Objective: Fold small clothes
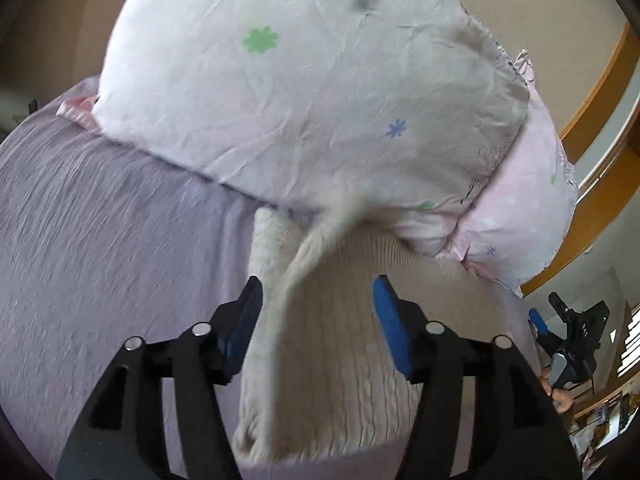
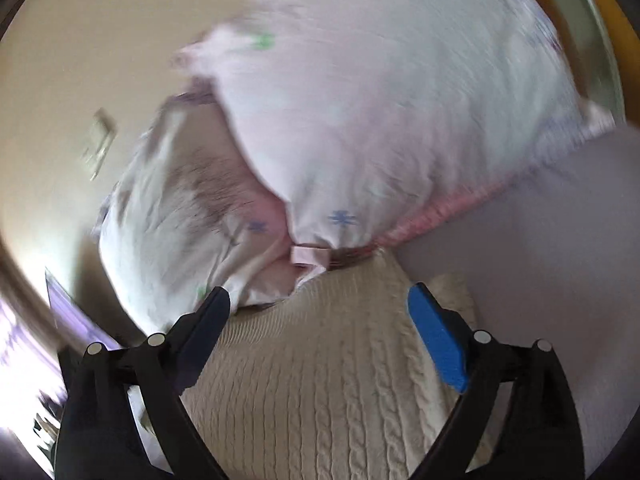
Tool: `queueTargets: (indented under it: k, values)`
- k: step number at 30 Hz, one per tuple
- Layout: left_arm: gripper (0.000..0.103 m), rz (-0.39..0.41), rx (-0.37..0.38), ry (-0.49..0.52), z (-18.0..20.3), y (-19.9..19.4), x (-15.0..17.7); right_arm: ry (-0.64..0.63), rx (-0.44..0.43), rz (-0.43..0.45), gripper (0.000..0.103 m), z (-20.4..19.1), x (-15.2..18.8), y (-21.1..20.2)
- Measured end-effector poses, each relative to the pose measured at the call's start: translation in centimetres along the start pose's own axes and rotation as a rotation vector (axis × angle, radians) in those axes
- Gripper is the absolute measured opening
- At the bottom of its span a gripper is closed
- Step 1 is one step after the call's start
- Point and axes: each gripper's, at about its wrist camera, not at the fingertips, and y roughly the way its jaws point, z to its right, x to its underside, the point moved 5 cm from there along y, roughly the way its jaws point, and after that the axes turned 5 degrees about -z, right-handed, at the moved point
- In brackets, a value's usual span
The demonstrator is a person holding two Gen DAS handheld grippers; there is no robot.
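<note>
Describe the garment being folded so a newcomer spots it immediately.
Start at the lilac bedsheet. At the foot of the big floral pillow lies a cream knitted sweater. Ribbed and cable-knit, it is the only thick, textured fabric; everything around it is smooth or printed.

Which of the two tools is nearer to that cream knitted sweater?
Hard to separate. The left tool is open with a raised fold of the cream knitted sweater between its fingers; the right tool is also open, hovering just over it.
</note>
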Motion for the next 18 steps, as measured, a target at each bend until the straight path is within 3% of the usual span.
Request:
queueTargets:
  k: [4,7,10,11,12,13,14,15,18]
  values:
    - [0.062,-0.087,-0.026,-0.042,-1.1,1.1,1.6,-0.035,0.006,0.011,0.093,0.1,1.3,0.7]
    - [0.062,-0.132,-0.056,-0.04,-1.4,1.9,2.7,0.018,0.015,-0.032,0.093,1.2,1.8,2.0]
    - [0.06,-0.19,-0.056,-0.067,-1.8,3.3,3.8,0.054,0.004,-0.012,0.093,2.4,1.6,1.8]
    - [0.059,-0.16,-0.051,-0.066,-1.7,3.3,3.8,0.068,-0.005,-0.009,0.093,2.6,1.6,1.7]
    - [0.056,-0.169,-0.048,-0.072,-1.6,3.6,4.0,0.079,-0.015,-0.012,0.093,2.8,1.6,1.7]
    - [0.039,-0.156,-0.049,-0.082,-1.6,3.5,3.9,0.085,-0.022,-0.017,0.093,2.8,1.6,1.8]
    - [0.019,-0.176,0.019,-0.138,-1.8,4.0,3.9,0.086,-0.025,-0.02,0.093,2.7,1.7,1.8]
    - [0.019,-0.186,0.089,-0.199,-2.0,4.3,4.0,0.085,-0.03,-0.023,0.093,2.7,1.7,1.8]
    - [0.015,-0.147,0.179,-0.255,-1.9,3.9,3.4,0.086,-0.051,-0.017,0.093,2.4,1.6,1.6]
